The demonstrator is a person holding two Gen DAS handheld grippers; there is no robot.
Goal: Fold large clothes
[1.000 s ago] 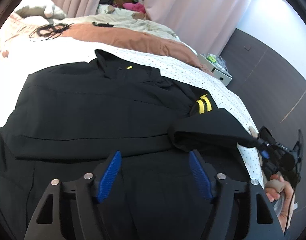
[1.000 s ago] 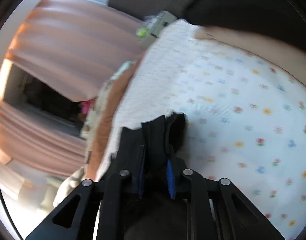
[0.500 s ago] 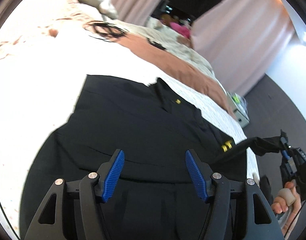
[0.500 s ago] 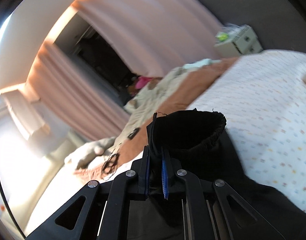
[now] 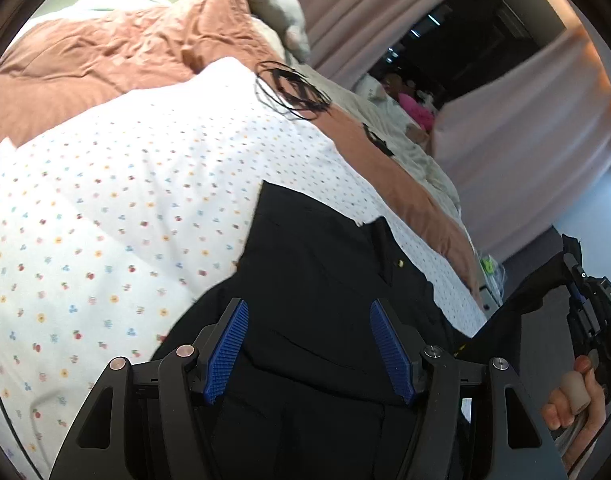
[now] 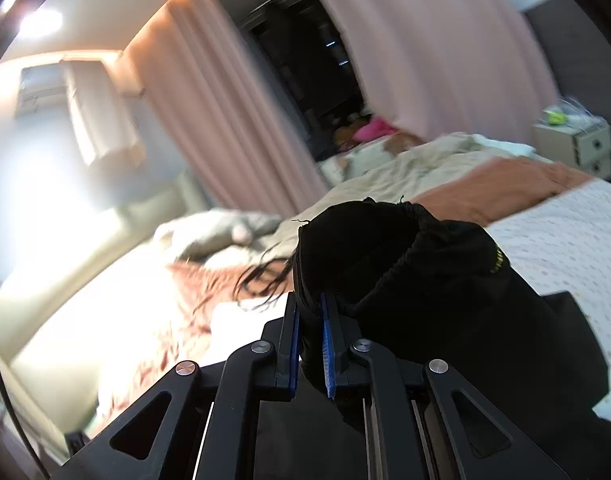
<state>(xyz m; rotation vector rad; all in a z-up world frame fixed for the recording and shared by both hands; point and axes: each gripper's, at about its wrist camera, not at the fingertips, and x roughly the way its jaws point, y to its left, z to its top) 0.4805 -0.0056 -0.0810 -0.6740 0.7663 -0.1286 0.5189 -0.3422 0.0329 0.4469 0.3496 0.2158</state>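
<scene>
Your right gripper point(image 6: 309, 344) was clamped on the cuff of a sleeve point(image 6: 389, 248) of the black jacket point(image 5: 317, 280), the blue pads pinching a fold of the dark fabric while the cuff's opening bulged up just ahead of and to the right of the fingers. In the left wrist view that sleeve ran taut from the jacket's body up to your right hand point(image 5: 577, 408) at the far right. Your left gripper point(image 5: 309, 352) stood with its jaws apart, nothing between the pads, poised over the jacket's body, which lay spread on the flower-dotted sheet point(image 5: 105, 220) directly beneath and ahead of it. Beyond the jacket, further ahead, lay a rust-coloured blanket point(image 5: 105, 60) and pink curtains point(image 5: 525, 128).
</scene>
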